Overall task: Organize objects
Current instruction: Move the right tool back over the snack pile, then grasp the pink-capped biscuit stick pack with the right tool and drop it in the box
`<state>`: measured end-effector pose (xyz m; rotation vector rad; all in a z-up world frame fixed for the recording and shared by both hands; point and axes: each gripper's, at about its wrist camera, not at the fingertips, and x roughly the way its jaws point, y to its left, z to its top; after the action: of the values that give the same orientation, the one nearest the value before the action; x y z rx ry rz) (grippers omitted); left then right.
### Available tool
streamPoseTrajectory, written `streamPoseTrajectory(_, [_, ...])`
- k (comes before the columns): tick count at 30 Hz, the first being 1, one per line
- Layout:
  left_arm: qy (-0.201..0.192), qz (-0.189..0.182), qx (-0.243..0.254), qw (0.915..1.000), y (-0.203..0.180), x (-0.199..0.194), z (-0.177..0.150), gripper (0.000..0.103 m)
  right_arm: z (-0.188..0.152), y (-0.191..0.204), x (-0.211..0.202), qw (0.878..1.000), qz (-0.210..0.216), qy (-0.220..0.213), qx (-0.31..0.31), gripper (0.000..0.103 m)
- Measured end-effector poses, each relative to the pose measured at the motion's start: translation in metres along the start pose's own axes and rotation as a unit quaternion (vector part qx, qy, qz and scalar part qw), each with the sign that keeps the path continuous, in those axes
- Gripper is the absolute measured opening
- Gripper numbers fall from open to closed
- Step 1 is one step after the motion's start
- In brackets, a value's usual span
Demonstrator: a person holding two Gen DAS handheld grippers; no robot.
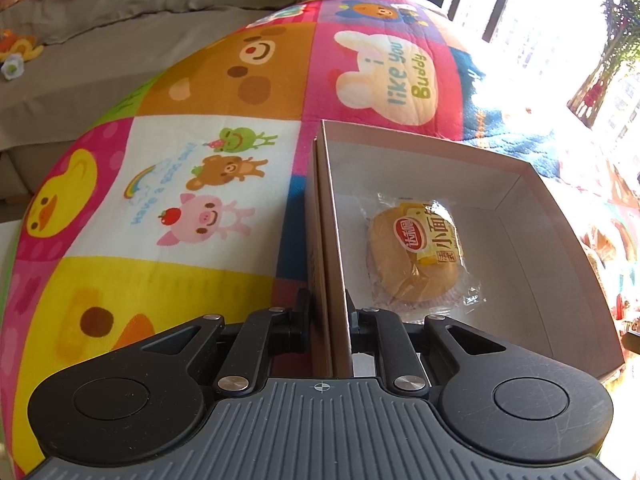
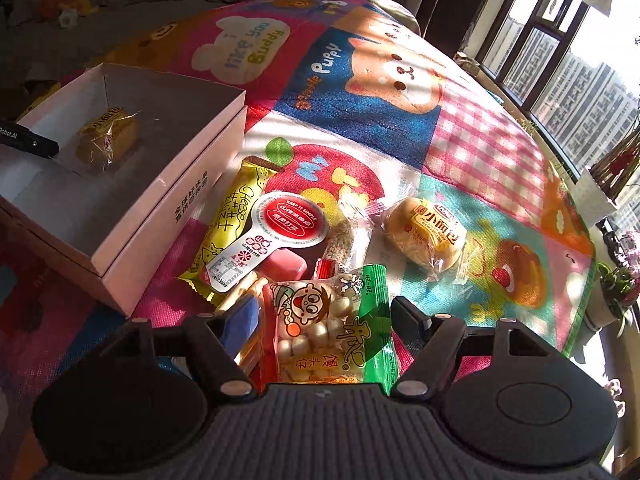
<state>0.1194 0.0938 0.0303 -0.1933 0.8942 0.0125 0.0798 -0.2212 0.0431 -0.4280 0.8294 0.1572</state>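
An open cardboard box (image 1: 420,148) lies on a cartoon blanket, with one wrapped small bread (image 1: 416,256) inside it. My left gripper (image 1: 328,316) is shut on the box's left wall, one finger outside and one inside. In the right wrist view the same box (image 2: 168,208) sits at the left with the bread (image 2: 106,136) in it. Beside it lies a pile of snacks: a yellow cheese pack (image 2: 236,216), a white pack with a round red label (image 2: 288,220) and a second wrapped bread (image 2: 428,232). My right gripper (image 2: 324,316) stands open over a green-and-red bag of little balls (image 2: 324,344), which lies between its fingers.
The colourful blanket (image 2: 400,120) covers the whole work surface. A grey sofa (image 1: 120,40) with small toys lies behind it. Windows (image 2: 560,60) and potted plants (image 2: 620,280) line the right side, beyond the blanket's edge.
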Motion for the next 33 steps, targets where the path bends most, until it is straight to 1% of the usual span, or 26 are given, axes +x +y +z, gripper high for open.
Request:
streamPoseTrajectory(1, [0.0,0.0,0.0,1.0,0.0,0.0,0.0,0.016,-0.002,-0.004,-0.004,1.0,0.018,0.001,0.02,0.073])
streamPoseTrajectory(2, [0.0,0.0,-0.001,1.0,0.0,0.0,0.0,0.016,-0.003,-0.009,-0.008,0.998,0.046,0.002,0.048,0.073])
streamPoseTrajectory(4, [0.0,-0.001,-0.002,1.0,-0.001,-0.001,-0.001,0.016,-0.003,-0.015,-0.012,0.99,0.097,0.004,0.098,0.071])
streamPoseTrajectory(6, [0.0,-0.001,-0.002,1.0,-0.001,0.0,-0.001,0.016,-0.003,-0.016,-0.014,0.984,0.128,0.004,0.126,0.067])
streamPoseTrajectory(8, [0.0,-0.002,-0.002,1.0,-0.001,-0.001,-0.001,0.016,-0.005,-0.01,-0.012,0.976,0.163,0.013,0.144,0.056])
streamPoseTrajectory(9, [0.0,-0.002,-0.002,1.0,-0.001,-0.001,-0.001,0.016,-0.005,-0.007,-0.009,0.975,0.169,0.017,0.145,0.054])
streamPoseTrajectory(10, [0.0,-0.002,-0.002,1.0,-0.002,-0.001,-0.001,0.016,-0.005,0.0,-0.005,0.976,0.164,0.021,0.139,0.052])
streamPoseTrajectory(12, [0.0,-0.002,-0.002,1.0,-0.001,-0.001,-0.001,0.016,-0.004,0.009,0.005,0.981,0.136,0.027,0.133,0.05])
streamPoseTrajectory(13, [0.0,-0.002,-0.002,1.0,-0.001,-0.001,-0.001,0.016,-0.005,0.012,0.012,0.982,0.129,0.031,0.136,0.048])
streamPoseTrajectory(15, [0.0,-0.002,-0.002,1.0,-0.001,-0.001,-0.001,0.016,-0.003,0.012,0.021,0.98,0.126,0.031,0.148,0.045])
streamPoseTrajectory(16, [0.0,-0.001,-0.002,1.0,-0.001,-0.001,-0.001,0.016,-0.003,0.012,0.025,0.98,0.125,0.033,0.152,0.041])
streamPoseTrajectory(17, [0.0,-0.001,-0.002,1.0,-0.001,-0.001,-0.001,0.016,-0.003,0.012,0.027,0.98,0.122,0.031,0.155,0.04])
streamPoseTrajectory(19, [0.0,-0.002,-0.003,1.0,-0.001,-0.001,-0.001,0.016,-0.004,0.011,0.024,0.981,0.117,0.035,0.152,0.037])
streamPoseTrajectory(20, [0.0,-0.002,-0.003,1.0,-0.001,-0.001,-0.001,0.016,-0.008,0.012,0.019,0.982,0.113,0.039,0.147,0.034])
streamPoseTrajectory(22, [0.0,-0.002,-0.003,1.0,-0.002,-0.001,0.0,0.016,-0.016,0.012,0.01,0.981,0.113,0.051,0.148,0.032])
streamPoseTrajectory(25, [-0.001,-0.002,-0.004,1.0,-0.002,-0.001,0.0,0.016,-0.031,0.016,-0.008,0.978,0.139,0.066,0.142,0.032])
streamPoseTrajectory(26, [-0.001,-0.002,-0.004,1.0,-0.002,-0.001,0.0,0.016,-0.034,0.017,-0.011,0.978,0.141,0.067,0.141,0.032])
streamPoseTrajectory(28, [-0.001,-0.001,-0.003,1.0,-0.002,-0.001,0.0,0.016,-0.037,0.02,-0.012,0.979,0.135,0.064,0.138,0.033])
streamPoseTrajectory(30, [-0.001,0.0,-0.002,1.0,-0.002,0.0,0.0,0.016,-0.034,0.021,-0.007,0.98,0.128,0.057,0.141,0.036])
streamPoseTrajectory(33, [-0.003,0.006,0.001,1.0,-0.004,0.0,0.0,0.016,-0.027,0.028,-0.002,0.984,0.117,0.04,0.125,0.038])
